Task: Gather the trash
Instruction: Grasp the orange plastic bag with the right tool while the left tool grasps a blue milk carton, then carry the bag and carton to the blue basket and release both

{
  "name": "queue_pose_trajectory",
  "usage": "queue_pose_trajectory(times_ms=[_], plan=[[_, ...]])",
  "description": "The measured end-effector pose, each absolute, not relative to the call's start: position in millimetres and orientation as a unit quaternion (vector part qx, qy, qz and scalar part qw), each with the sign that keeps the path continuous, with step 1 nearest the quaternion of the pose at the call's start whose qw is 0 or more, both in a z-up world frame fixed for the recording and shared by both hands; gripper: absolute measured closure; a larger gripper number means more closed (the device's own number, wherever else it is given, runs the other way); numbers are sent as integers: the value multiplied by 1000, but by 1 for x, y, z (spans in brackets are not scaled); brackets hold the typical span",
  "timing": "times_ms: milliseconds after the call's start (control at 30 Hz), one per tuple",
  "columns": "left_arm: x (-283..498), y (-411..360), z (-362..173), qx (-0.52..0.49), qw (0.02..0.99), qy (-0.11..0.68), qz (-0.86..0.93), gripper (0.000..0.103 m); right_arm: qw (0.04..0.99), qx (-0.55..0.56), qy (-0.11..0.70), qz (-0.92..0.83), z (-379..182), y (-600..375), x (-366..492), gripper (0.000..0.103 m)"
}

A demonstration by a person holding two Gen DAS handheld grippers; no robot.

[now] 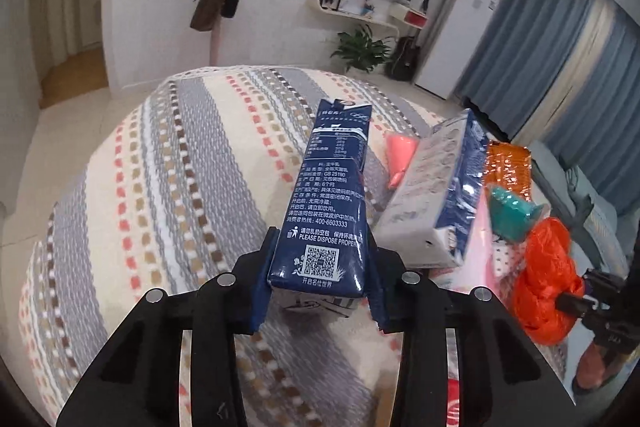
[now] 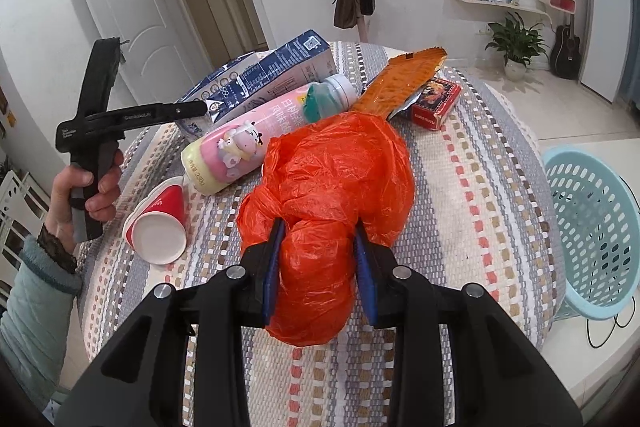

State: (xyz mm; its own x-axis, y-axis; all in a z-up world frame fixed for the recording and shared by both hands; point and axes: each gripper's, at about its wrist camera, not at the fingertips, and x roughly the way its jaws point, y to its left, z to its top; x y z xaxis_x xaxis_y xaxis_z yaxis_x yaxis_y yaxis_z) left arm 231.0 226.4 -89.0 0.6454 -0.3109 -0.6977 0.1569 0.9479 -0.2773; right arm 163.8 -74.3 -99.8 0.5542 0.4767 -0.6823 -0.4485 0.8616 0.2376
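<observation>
My left gripper (image 1: 320, 283) is shut on a dark blue milk carton (image 1: 328, 203) and holds it above the striped tablecloth (image 1: 160, 187). From the right wrist view the same carton (image 2: 276, 75) shows held at its end by the left gripper's fingers (image 2: 188, 109). My right gripper (image 2: 320, 267) is shut on a crumpled orange plastic bag (image 2: 332, 187) that lies on the table; the bag also shows in the left wrist view (image 1: 548, 275).
On the table lie a second carton (image 1: 432, 195), a pink bottle (image 2: 256, 143) with a teal cap, a red paper cup (image 2: 158, 223), an orange wrapper (image 2: 400, 83) and a red card box (image 2: 436, 103). A light blue basket (image 2: 592, 235) stands at the right.
</observation>
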Motion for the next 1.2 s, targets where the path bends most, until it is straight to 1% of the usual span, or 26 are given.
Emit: queue_pose_trajectory(times_ms=[200,533,667,767,933,1200], plan=[[214,205,-72,-86,913,385,-107,67,889,21,376,259,-92,-81,157,73],[167,163,1,-87,941,307,-115,67,914,45,312,254,-53,-114,136,73],[153,123,25,-83,946,279,-145,67,930,49,286,225,-40,-140,132,73],[153,86,34,-78,945,269,-171,67,941,56,273,192,-34,-166,134,73],[171,26,31,-83,934,277,-212,67,949,81,276,129,-38,-222,148,73],[220,-74,-7,-89,904,327,-259,67,938,130,322,16,-78,-317,178,73]])
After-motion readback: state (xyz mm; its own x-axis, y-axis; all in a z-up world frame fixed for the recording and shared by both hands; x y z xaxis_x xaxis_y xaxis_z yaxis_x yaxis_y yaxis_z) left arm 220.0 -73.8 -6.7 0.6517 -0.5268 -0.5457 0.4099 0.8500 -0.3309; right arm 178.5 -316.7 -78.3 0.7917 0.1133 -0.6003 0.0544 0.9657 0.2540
